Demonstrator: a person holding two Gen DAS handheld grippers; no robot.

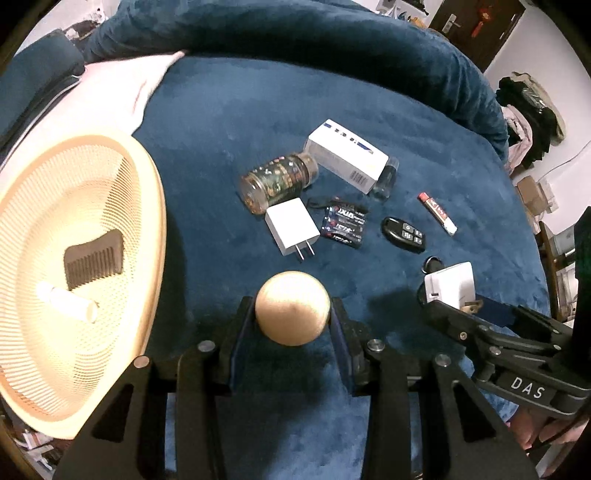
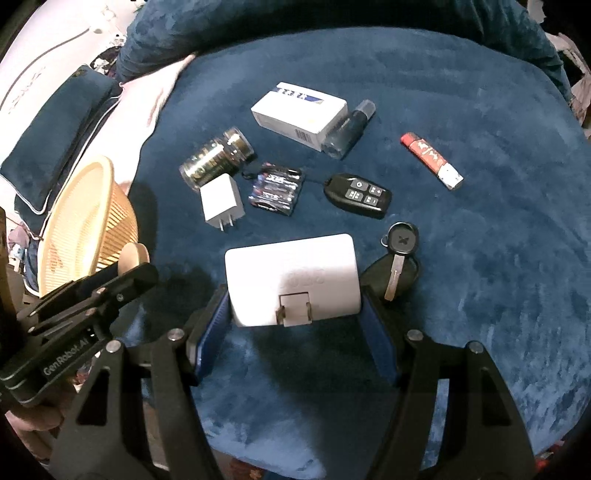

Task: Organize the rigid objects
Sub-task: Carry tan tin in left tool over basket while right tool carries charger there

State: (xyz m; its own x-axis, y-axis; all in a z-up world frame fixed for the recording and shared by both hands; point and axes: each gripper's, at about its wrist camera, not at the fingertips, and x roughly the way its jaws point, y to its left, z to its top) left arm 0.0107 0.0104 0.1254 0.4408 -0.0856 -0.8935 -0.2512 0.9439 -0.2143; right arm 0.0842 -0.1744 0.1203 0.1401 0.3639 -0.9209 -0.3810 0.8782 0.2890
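Note:
My left gripper [image 1: 293, 314] is shut on a round wooden ball [image 1: 292, 307] above the blue bed cover, just right of the beige mesh basket [image 1: 147, 236]. The basket holds a dark comb [image 1: 94, 258] and a white tube [image 1: 68, 301]. My right gripper [image 2: 293, 308] is shut on a large white charger [image 2: 293, 278] with folding prongs. It also shows in the left wrist view [image 1: 448, 282]. On the cover lie a small white plug [image 2: 221, 203], a battery pack [image 2: 277, 190], a jar [image 2: 216, 158], a white box [image 2: 299, 112] and a remote fob [image 2: 356, 195].
A car key [image 2: 397, 258] lies right of the large charger. A red and white lighter [image 2: 432, 160] and a small clear bottle [image 2: 349, 129] lie further back. A pink pillow [image 1: 122, 85] and a rolled blue blanket [image 1: 295, 33] border the far side.

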